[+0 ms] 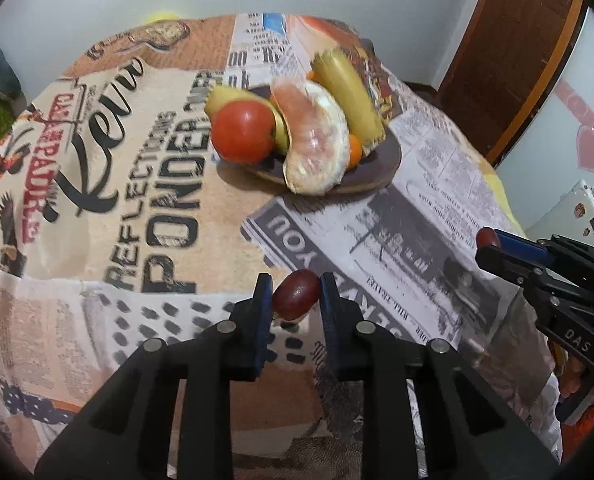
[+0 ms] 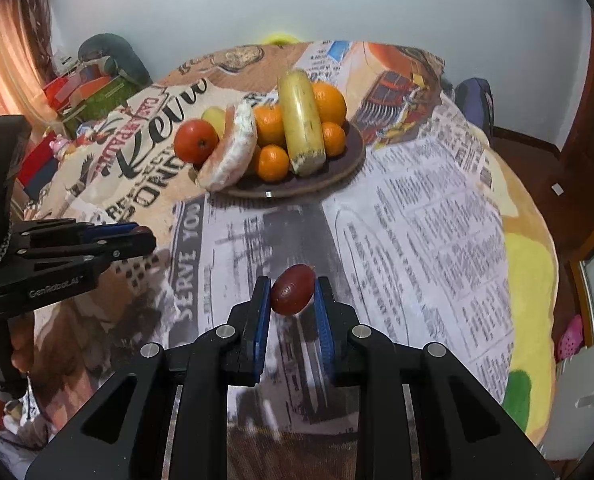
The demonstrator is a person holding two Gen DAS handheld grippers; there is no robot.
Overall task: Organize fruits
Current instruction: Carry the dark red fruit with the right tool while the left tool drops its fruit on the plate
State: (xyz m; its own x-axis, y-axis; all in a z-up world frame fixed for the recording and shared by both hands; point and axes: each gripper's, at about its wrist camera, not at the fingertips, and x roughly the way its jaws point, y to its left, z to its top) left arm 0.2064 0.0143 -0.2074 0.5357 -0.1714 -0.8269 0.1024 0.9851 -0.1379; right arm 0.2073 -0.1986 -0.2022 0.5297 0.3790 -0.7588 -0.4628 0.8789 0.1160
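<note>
Above the near part of the table (image 2: 437, 216), which is covered in a cloth printed with newspaper text and lettering, both grippers hang side by side, each pinching a small dark red grape. From its own camera, the left gripper (image 1: 295, 294) has its blue-padded jaws pressed against the two sides of the left grape (image 1: 295, 295), held clear of the cloth. To its right, the right gripper (image 2: 291, 290) grips the right grape (image 2: 291, 289) the same way, also lifted off the surface. Toward the far side of the table sits a dark brown plate (image 2: 349, 160) heaped with fruit: a red apple (image 2: 196, 141) at its left edge, a peeled pomelo wedge (image 2: 229, 152) beside it, several oranges (image 2: 271, 163) and an upright yellow banana (image 2: 302, 124)
</note>
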